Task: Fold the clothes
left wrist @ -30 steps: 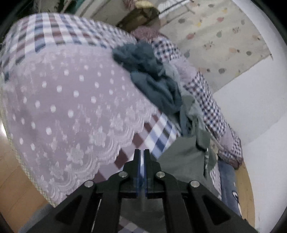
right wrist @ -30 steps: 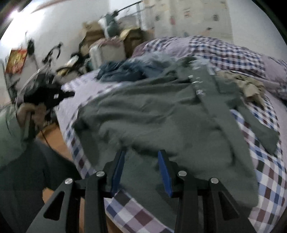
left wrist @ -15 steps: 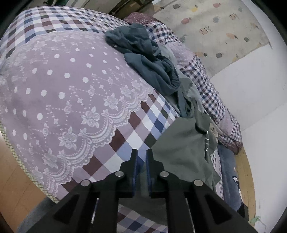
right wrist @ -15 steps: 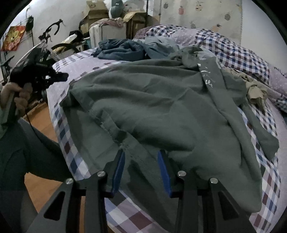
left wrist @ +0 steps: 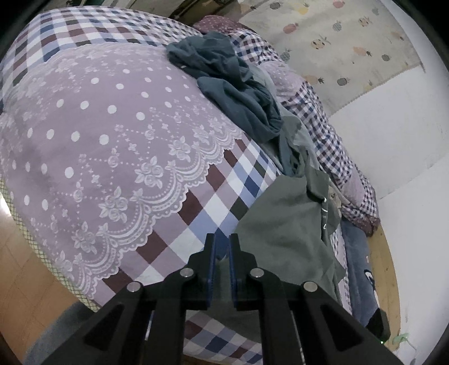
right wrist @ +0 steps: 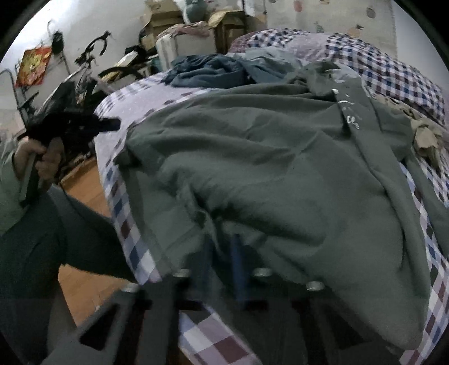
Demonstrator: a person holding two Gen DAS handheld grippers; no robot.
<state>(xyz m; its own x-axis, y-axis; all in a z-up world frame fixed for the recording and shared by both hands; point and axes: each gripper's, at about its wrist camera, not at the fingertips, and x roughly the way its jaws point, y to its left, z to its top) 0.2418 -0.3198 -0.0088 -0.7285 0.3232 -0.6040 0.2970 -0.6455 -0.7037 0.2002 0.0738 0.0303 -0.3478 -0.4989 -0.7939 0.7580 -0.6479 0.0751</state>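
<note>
A large dark green garment [right wrist: 280, 168] lies spread over the checked bed [right wrist: 120, 219], with a white print near its far end. In the right wrist view my right gripper [right wrist: 223, 252] is blurred; its blue fingers have drawn in on the garment's near hem, which bunches between them. My left gripper [left wrist: 221, 247] stands slightly open over the bedspread, and the garment's corner [left wrist: 280, 230] lies just to its right, outside the fingers. From the right wrist camera the left gripper [right wrist: 109, 123] sits in a hand [right wrist: 36, 160], apart from the garment's left corner.
A crumpled pile of blue clothes [left wrist: 230, 84] lies at the far side of the bed [left wrist: 112, 140], and a tan garment [right wrist: 426, 134] at the right. Boxes [right wrist: 168, 16] and a bicycle [right wrist: 92, 56] stand beyond. Wooden floor [right wrist: 84, 182] borders the bed's left edge.
The left gripper's fingers went from shut to slightly parted. The right gripper's wide gap has narrowed onto the green garment's hem, and the cloth there has bunched up.
</note>
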